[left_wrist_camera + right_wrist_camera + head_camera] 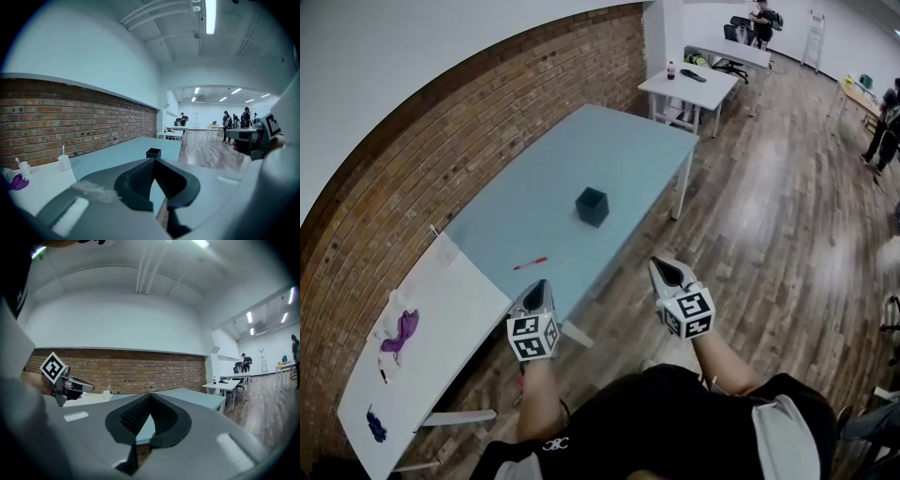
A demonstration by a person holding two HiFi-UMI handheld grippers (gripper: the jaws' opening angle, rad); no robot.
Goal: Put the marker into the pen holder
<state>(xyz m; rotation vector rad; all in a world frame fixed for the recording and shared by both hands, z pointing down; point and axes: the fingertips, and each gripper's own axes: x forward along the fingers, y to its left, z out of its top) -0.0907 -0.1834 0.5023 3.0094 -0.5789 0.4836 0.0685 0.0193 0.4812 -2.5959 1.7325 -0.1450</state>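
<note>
lying on the near left part of the pale blue table (pixel 609 150), the red marker (pixel 530 264) rests just beyond the left gripper (pixel 539 287), whose fingers are clenched on nothing. black pen holder (pixel 592 206) stands farther off, mid-table, apart from the marker. right gripper (pixel 664 269), near right, likewise clenched and empty.

brick wall (pixel 441 141) | wood floor (pixel 769 244) | blue-grey table (pixel 581 159), white tables (pixel 459 309) | ceiling strip lights (pixel 210 14)
</note>
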